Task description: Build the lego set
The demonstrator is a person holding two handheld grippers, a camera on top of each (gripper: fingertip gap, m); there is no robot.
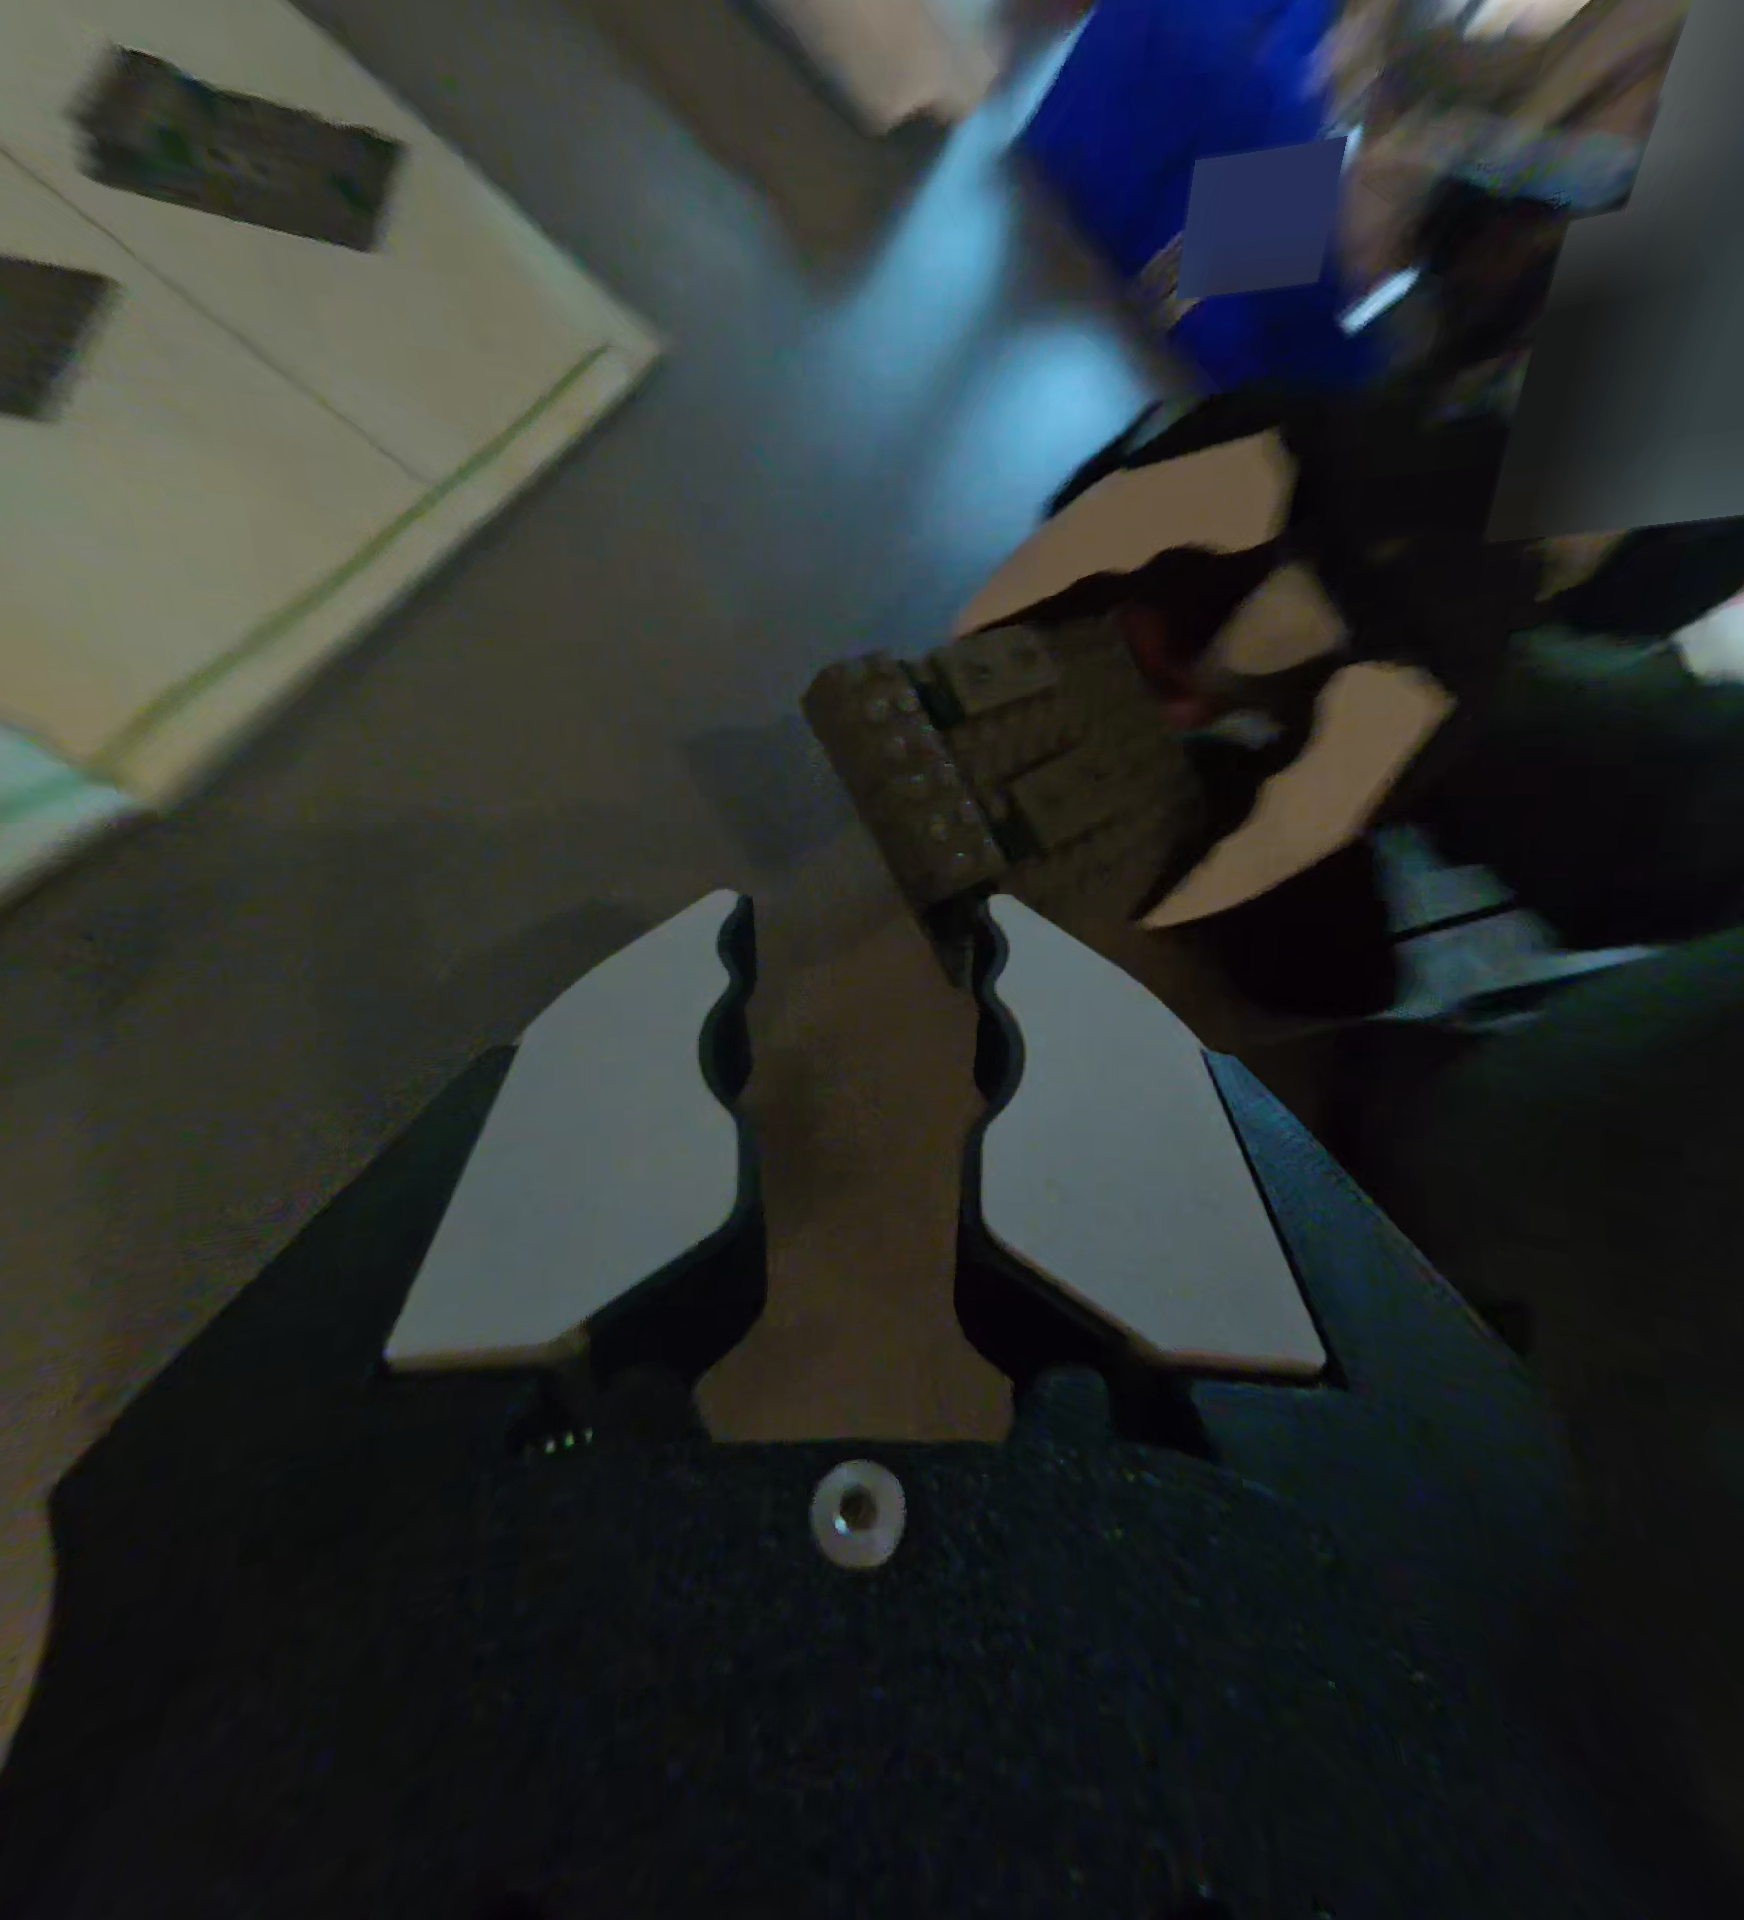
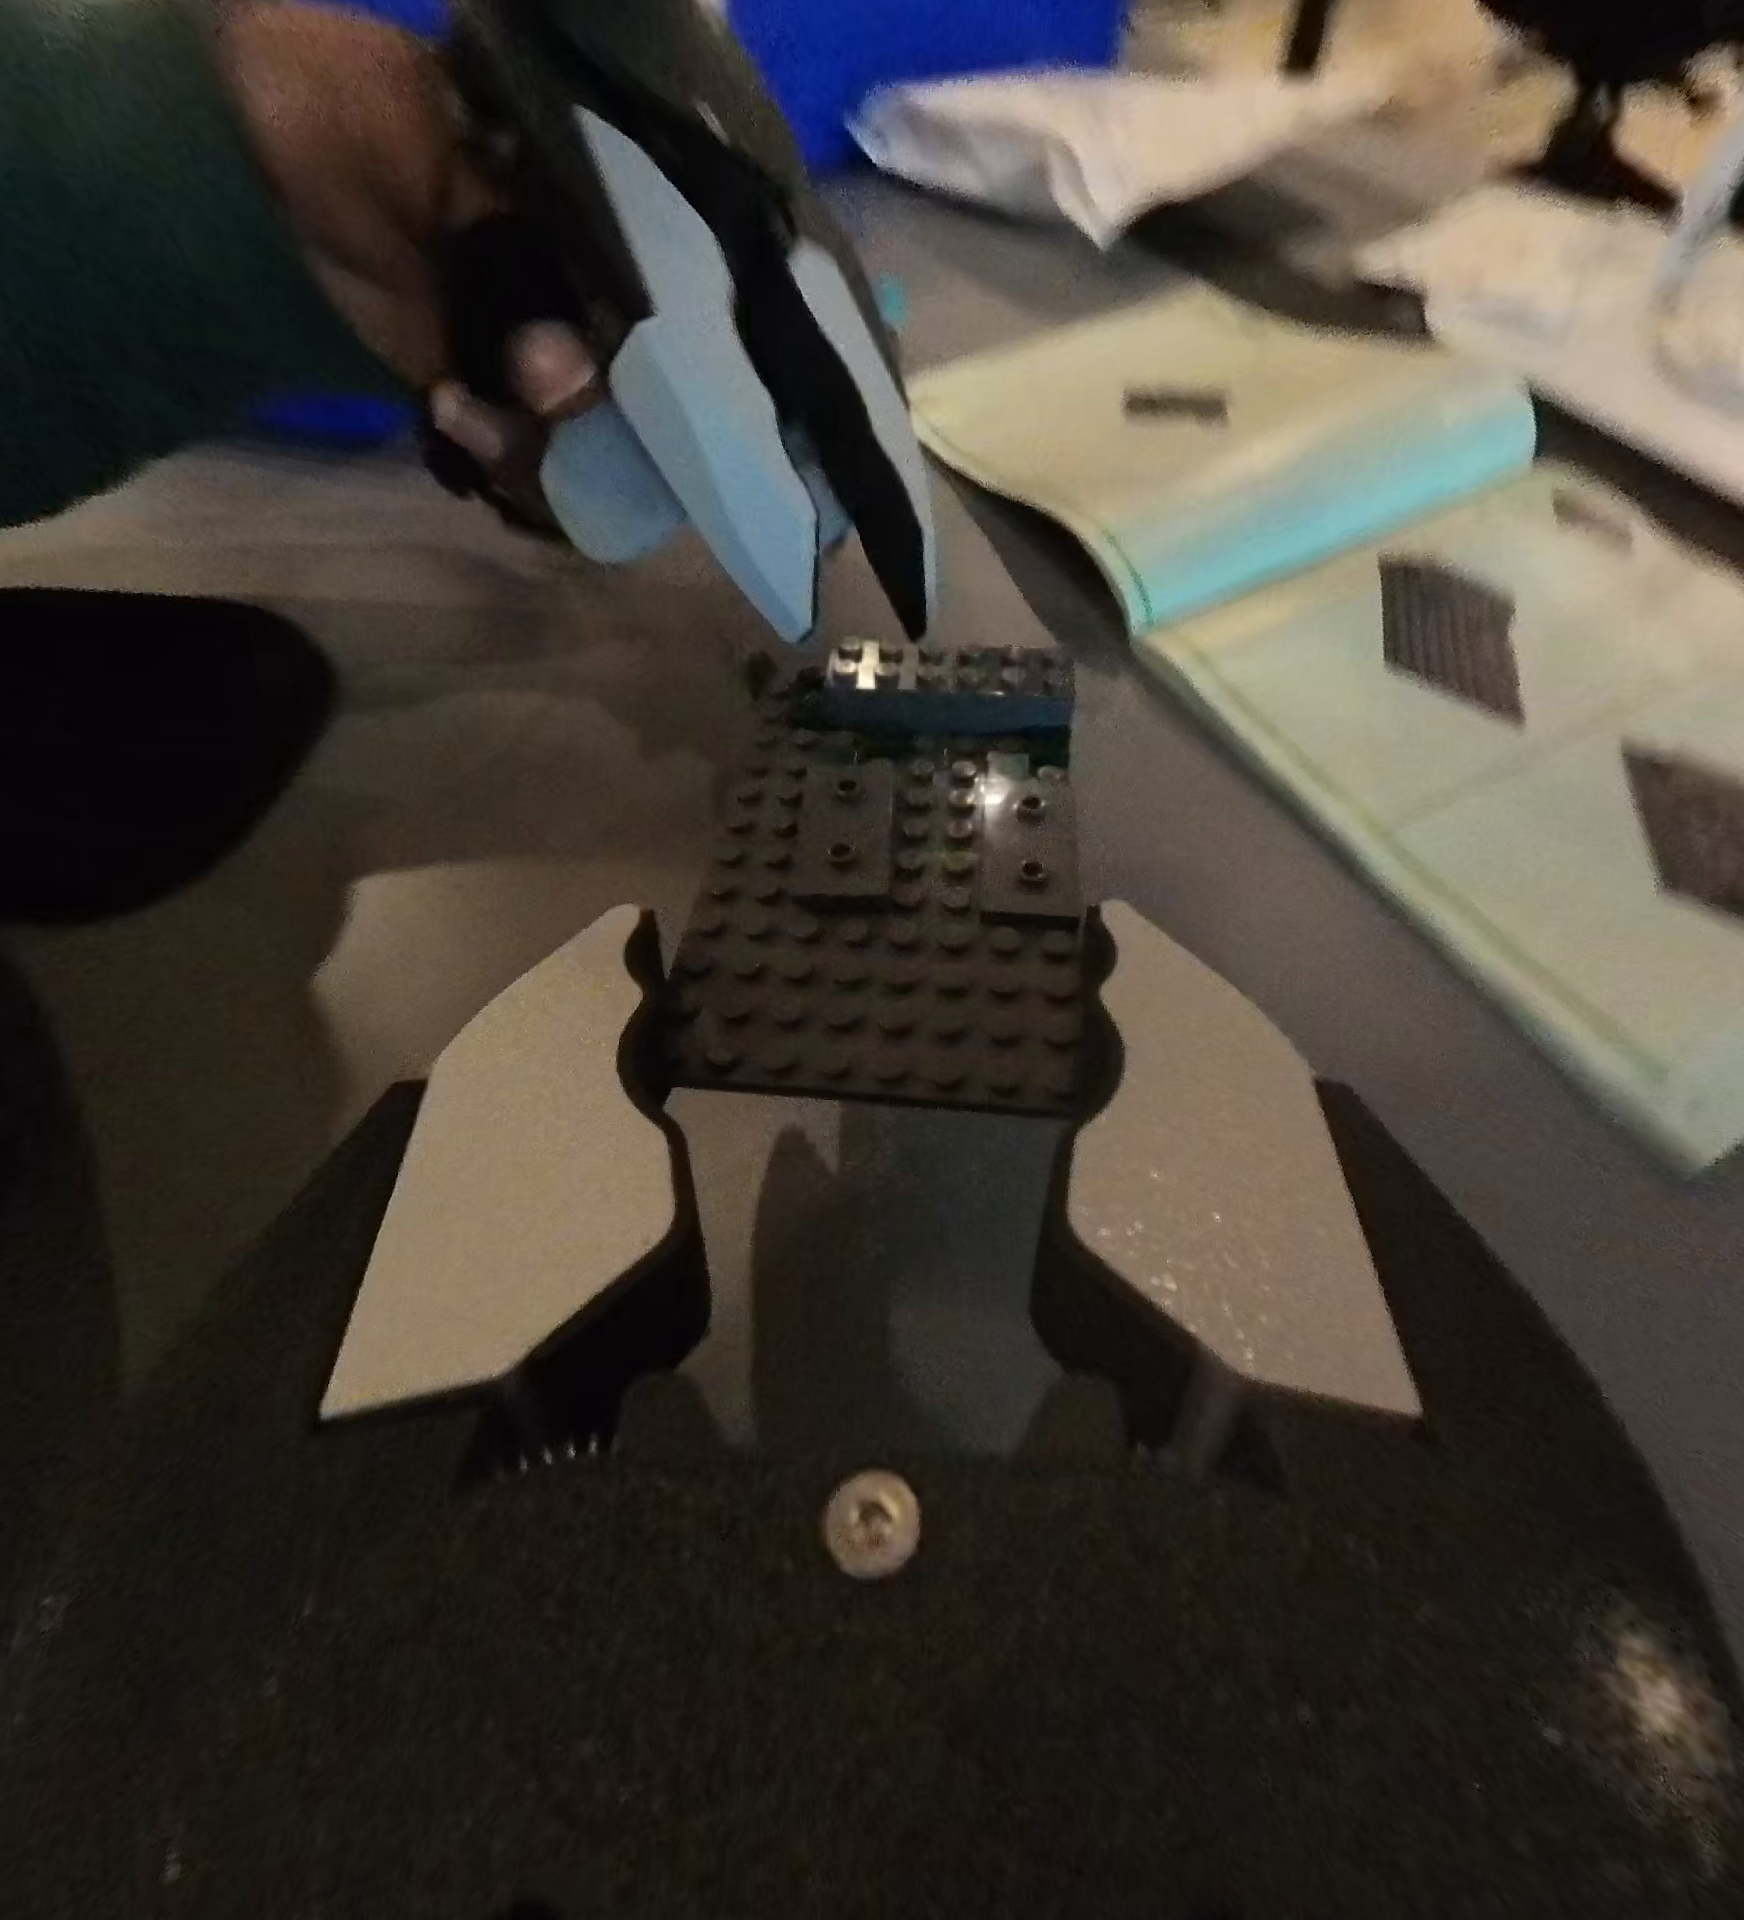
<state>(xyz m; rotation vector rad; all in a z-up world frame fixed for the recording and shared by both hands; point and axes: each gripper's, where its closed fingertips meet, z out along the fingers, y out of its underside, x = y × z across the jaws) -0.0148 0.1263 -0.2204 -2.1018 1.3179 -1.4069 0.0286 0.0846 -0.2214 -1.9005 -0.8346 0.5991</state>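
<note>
My right gripper (image 2: 878,997) is shut on the side edges of a dark studded lego baseplate (image 2: 878,1049) and holds it off the table. The plate carries two flat dark tiles (image 2: 847,842) and a blue brick (image 2: 930,712) at its far end. My left gripper (image 1: 868,935) is open and empty. Its right fingertip (image 1: 993,945) touches the end corner of the build (image 1: 1003,769). In the right wrist view the left gripper (image 2: 857,634) comes down from the upper left onto the far brick. The right gripper (image 1: 1065,769) also shows in the left wrist view.
An open instruction booklet (image 2: 1367,644) lies on the grey table to the right of the build; it also shows in the left wrist view (image 1: 224,395). White crumpled bags (image 2: 1107,135) lie at the back. A person in blue (image 1: 1159,125) is beyond the table.
</note>
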